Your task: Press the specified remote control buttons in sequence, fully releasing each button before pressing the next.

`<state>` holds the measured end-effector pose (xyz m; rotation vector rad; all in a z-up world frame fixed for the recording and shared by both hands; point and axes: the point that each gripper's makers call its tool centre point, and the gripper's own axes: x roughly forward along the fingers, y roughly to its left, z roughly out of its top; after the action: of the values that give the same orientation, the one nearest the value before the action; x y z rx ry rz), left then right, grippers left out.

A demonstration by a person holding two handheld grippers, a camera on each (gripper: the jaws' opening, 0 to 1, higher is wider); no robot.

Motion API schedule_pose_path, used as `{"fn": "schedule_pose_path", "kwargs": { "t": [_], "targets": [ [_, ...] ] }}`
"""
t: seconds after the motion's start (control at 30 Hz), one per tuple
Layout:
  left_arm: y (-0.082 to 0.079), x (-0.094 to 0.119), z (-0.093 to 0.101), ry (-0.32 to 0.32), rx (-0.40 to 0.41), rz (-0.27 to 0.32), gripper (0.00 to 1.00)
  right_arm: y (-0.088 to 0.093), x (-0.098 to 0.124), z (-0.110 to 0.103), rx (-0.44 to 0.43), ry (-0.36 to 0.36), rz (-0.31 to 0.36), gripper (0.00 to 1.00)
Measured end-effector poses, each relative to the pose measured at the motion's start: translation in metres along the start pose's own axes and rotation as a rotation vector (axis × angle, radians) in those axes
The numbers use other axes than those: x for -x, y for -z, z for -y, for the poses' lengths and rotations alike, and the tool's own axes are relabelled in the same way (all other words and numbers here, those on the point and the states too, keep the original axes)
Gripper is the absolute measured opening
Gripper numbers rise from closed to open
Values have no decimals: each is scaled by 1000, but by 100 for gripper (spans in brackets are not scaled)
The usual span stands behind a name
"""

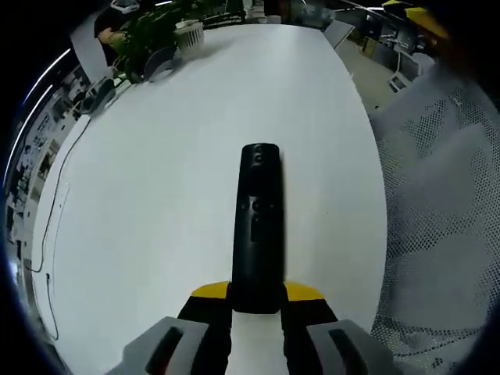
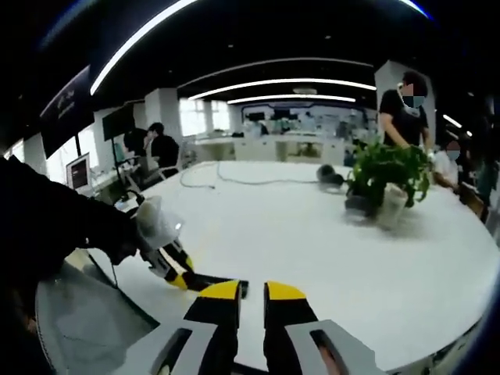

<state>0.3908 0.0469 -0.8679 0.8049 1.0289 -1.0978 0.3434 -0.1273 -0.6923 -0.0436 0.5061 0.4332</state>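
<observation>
I can read no brand or lettering on the one black remote control [image 1: 258,226]; its buttons are too small to make out. My left gripper [image 1: 257,300] clamps the remote's near end between its yellow-tipped jaws, the remote lying lengthwise on the white table [image 1: 156,203]. My right gripper [image 2: 251,297] hovers over the table, jaws nearly together, holding nothing. One potted plant [image 2: 388,176] stands farther off.

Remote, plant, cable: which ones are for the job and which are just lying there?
For the job: remote, left gripper shut on it, right gripper.
Just lying about: plant, cable, mesh chair.
</observation>
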Motion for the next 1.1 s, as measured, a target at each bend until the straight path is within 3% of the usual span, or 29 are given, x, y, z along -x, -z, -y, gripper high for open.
{"fn": "schedule_pose_path", "kwargs": {
  "t": [0.33, 0.5, 0.6, 0.77, 0.83, 0.97, 1.1],
  "targets": [
    [7, 4, 36, 5, 7, -10, 23, -5, 2, 1, -62, -33, 20, 0],
    [8, 6, 48, 5, 7, 4, 23, -6, -8, -4, -119, -112, -73, 0],
    [7, 7, 51, -2, 36, 44, 23, -26, -15, -7, -150, -162, -67, 0],
    [6, 8, 62, -16, 85, 102, 23, -55, -36, -19, -154, -270, -103, 0],
    [4, 8, 67, -28, 96, 119, 23, -61, -49, -21, -153, -280, -129, 0],
    [2, 7, 72, -35, 114, 146, 23, -50, -74, -35, -195, -322, -246, 0],
    [1, 6, 72, -25, 92, 132, 23, -28, -103, -37, -213, -303, -335, 0]
  ]
}}
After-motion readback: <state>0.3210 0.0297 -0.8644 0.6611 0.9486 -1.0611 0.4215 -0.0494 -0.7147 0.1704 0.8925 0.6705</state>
